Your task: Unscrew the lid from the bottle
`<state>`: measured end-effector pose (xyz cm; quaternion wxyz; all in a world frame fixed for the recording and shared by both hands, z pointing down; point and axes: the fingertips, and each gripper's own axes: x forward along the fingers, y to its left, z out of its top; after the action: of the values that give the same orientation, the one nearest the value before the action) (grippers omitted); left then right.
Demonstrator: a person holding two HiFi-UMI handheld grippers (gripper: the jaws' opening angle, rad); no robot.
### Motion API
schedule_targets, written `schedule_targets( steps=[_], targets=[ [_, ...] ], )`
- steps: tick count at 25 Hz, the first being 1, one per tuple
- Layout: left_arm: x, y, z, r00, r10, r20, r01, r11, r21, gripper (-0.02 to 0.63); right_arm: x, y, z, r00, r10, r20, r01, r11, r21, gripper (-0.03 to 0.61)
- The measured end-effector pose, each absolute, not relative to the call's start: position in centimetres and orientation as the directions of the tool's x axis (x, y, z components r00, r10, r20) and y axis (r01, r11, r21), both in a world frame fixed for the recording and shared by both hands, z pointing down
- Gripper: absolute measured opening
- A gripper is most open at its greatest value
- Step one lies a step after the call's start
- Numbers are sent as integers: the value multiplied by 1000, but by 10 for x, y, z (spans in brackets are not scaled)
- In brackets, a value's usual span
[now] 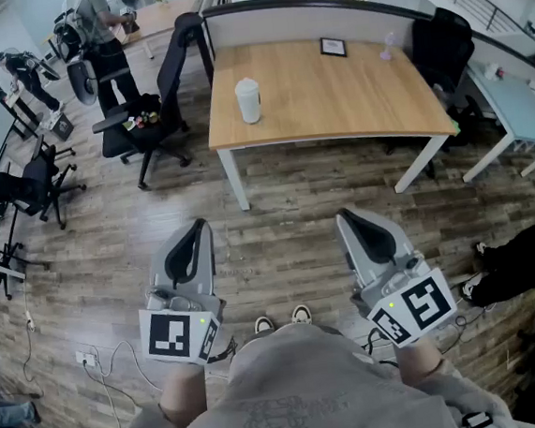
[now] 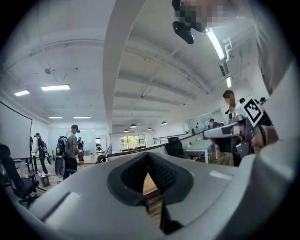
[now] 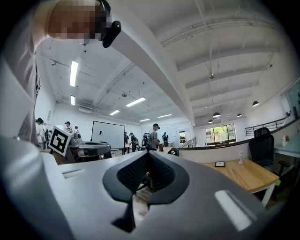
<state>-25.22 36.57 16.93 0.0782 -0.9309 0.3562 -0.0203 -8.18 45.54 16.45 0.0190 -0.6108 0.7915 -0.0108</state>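
A person stands on the wooden floor well back from the desk [image 1: 331, 94], a hand-held gripper in each hand at waist level. The left gripper [image 1: 195, 228] and the right gripper [image 1: 349, 217] both point toward the desk with jaws pressed together and nothing between them; each gripper's own view shows only the ribbed pads meeting and the room beyond.

The white bottle [image 1: 248, 100], lid on, stands upright and untouched close to the desk's left edge, toward its near left corner. A small dark frame [image 1: 332, 47] lies near the far edge, well apart from it.

The unscrewing has not begun, and the step in hand appears to be the approach. It would likely go best if both pairs of jaws were spread before they reach the bottle. One gripper should probably clamp the body low and squarely to keep it from tipping or spinning. The other should probably close level on the lid and turn it without pulling sideways. With the bottle so near the left edge and the corner, a nudge from shut jaws could push it off.
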Motion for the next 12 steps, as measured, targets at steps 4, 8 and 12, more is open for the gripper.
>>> schedule_targets(
  steps=[4,8,12],
  targets=[
    [-251,366,171,747,-665,-17,-658,-735,-161,2,-75,454,166,-236,-971,-32,-968,238,-81,11],
    [-245,365,173,748,-664,-12,-657,-737,-158,2,-68,452,167,-228,-973,-30,-970,230,-83,11],
    [-239,363,174,752,-660,-8,-653,-742,-156,2,-64,449,169,-230,-973,-27,-970,231,-80,11]
  ],
)
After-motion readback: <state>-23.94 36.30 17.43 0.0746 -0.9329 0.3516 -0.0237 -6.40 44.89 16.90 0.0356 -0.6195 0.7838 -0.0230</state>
